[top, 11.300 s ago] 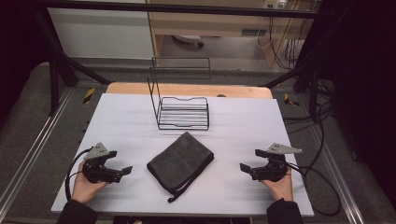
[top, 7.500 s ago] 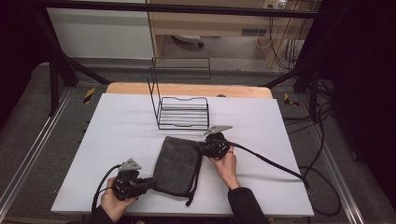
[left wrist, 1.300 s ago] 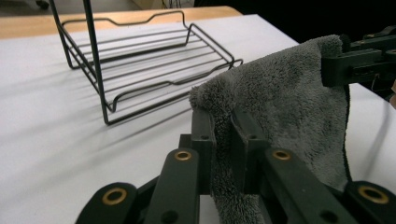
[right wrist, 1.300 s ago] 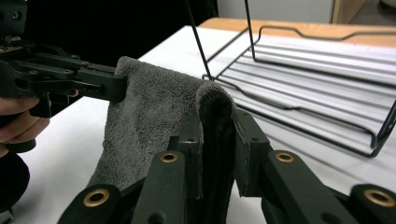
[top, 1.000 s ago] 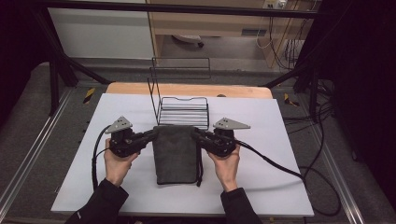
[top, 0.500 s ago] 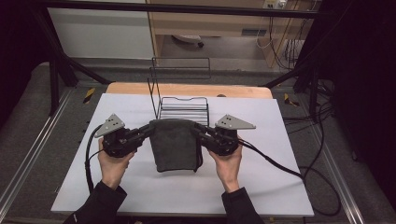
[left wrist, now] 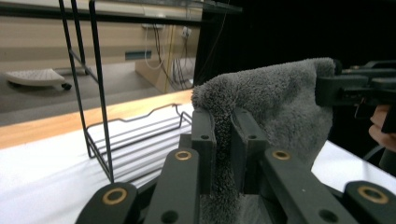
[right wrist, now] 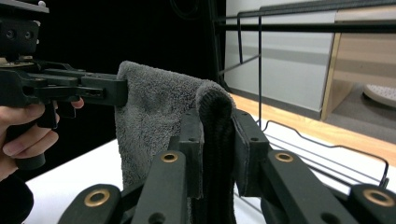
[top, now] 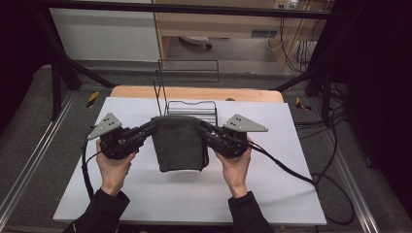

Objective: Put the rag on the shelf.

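- Grey towel (top: 179, 141) hangs above the tabletop's (top: 272, 189) middle, top edge running side to side.
- Left gripper (top: 151, 128) fingers clenched on its left top corner; right gripper (top: 201, 129) on the right.
- Wire rack (top: 192, 108) just beyond, toward the far edge, equally near both hands.

The towel (top: 179, 143) is hanging between the left gripper (top: 148, 131) and the right gripper (top: 204, 131), above the table (top: 194, 194), just before the wire rack (top: 192, 104).

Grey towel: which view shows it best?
High view: the whole grey towel hangs between the left gripper and right gripper, above the table. Both gripper views show just its pinched top corners between their own fingers.
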### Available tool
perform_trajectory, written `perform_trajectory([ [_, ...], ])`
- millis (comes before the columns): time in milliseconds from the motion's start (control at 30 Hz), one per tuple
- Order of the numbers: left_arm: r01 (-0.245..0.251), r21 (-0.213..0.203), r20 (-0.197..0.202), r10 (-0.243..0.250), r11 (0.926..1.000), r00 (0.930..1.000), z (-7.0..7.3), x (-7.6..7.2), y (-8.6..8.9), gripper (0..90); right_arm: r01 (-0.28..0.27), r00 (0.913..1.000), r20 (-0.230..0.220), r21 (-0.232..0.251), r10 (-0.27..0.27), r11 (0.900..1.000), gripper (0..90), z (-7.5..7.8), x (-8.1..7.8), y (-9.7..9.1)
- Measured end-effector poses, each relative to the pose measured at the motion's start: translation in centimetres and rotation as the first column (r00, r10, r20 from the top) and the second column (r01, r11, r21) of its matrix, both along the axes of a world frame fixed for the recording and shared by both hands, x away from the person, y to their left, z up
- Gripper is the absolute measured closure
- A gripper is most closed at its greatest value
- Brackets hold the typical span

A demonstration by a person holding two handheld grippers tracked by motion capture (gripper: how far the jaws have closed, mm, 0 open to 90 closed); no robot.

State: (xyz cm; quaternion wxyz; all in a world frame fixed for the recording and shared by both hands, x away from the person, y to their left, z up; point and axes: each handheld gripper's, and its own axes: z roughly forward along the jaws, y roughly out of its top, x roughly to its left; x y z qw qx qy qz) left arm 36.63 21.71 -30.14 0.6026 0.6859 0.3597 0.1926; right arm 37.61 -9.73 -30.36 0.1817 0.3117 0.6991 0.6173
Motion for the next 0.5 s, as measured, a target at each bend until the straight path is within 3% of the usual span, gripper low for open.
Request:
perform_trajectory([
  [267,-0.009,-0.05,0.042,0.011,0.9987,0.9991,1.5,0.5,-0.7,80.8,0.032,0.9978,0.057,0.028,-0.034,0.9991,76.7,1.6,-0.3,-0.3],
  [500,-0.021,-0.064,0.085,0.026,0.9977,0.9961,2.9,0.8,-1.3,80.8,0.057,0.9916,0.113,0.048,-0.063,0.9972,76.7,3.3,-0.5,-0.5],
])
